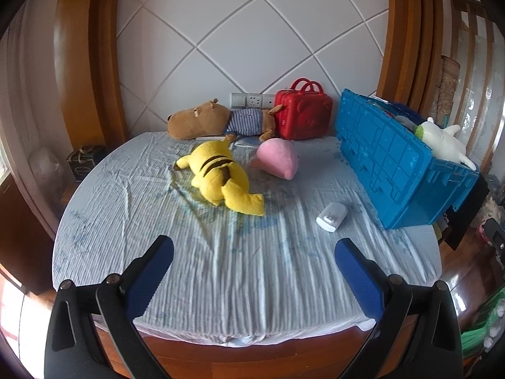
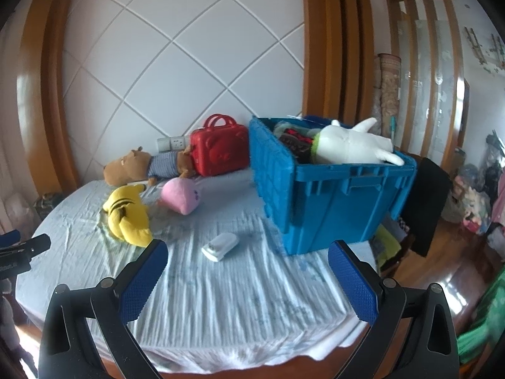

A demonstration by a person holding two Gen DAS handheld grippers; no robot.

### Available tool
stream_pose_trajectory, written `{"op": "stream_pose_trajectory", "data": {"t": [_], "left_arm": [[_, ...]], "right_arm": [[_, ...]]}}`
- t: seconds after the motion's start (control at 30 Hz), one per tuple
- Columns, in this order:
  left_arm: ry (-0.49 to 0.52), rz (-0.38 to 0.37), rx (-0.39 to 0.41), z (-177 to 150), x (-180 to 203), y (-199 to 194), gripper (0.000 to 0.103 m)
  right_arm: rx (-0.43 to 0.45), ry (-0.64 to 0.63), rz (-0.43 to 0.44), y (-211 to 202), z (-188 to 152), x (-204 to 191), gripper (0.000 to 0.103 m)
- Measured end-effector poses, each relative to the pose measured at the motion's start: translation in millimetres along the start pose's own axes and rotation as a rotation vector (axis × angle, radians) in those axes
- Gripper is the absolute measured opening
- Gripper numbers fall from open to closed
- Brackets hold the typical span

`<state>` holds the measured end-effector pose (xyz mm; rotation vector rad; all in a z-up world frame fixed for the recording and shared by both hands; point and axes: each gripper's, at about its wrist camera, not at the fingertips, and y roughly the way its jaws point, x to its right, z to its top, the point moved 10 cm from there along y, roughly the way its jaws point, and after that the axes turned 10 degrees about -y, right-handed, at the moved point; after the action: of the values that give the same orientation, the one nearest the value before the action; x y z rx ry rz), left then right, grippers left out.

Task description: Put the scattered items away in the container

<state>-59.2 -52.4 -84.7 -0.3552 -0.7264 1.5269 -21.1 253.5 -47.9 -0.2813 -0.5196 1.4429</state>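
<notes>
Both grippers hang over the near edge of a bed (image 1: 246, 284) covered in a pale blue striped sheet. The left gripper (image 1: 254, 249) has its jaws wide apart with nothing between them; the right gripper (image 2: 247, 251) likewise has its jaws spread and empty.

In the left wrist view, a yellow plush toy (image 1: 222, 178) lies face down at the centre of the frame, with a pink plush toy (image 1: 277, 157) just beside it to the right. Behind them, along the quilted white wall, a brown plush animal (image 1: 217, 120) in a striped shirt lies on its side, its rear end touching a red case (image 1: 303, 115) with two handles. A small white device (image 1: 331, 216) lies on the sheet at centre right, near the lower corner of the blue crate (image 1: 388, 161).

The crate fills the right of that frame and sits at the bed's right edge. In the right wrist view it stands at centre right, already holding dark items, and a white plush toy (image 2: 356, 147) lies across its top rim. A black cloth (image 2: 426, 202) hangs beside its far right side.

The lower half of both frames is open sheet, from the toys down to the bed's near edge. Wooden floor shows beyond that edge at the bottom and right.
</notes>
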Motion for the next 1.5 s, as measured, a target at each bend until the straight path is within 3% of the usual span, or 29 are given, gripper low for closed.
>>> {"op": "stream_pose_trajectory", "data": {"t": [0.43,0.73,0.97,1.27,1.5], "left_arm": [[-0.022,0.075,-0.034,5,-103,17,0.103],[-0.069,0.104,-0.093,7,-127,59,0.103],[-0.1,0.166,-0.149,21,-127,121,0.103],[-0.129,0.22,-0.229,55,-94,229,0.103],[-0.207,0.251,-0.287,56,-80,308,0.103]], "right_arm": [[-0.026,-0.006,0.105,27,-3,-106,0.103],[-0.078,-0.074,0.168,71,5,-154,0.103],[-0.13,-0.102,0.242,142,15,-176,0.103],[-0.201,-0.155,0.343,262,39,-188,0.103],[-0.262,-0.207,0.388,335,43,-199,0.103]]}}
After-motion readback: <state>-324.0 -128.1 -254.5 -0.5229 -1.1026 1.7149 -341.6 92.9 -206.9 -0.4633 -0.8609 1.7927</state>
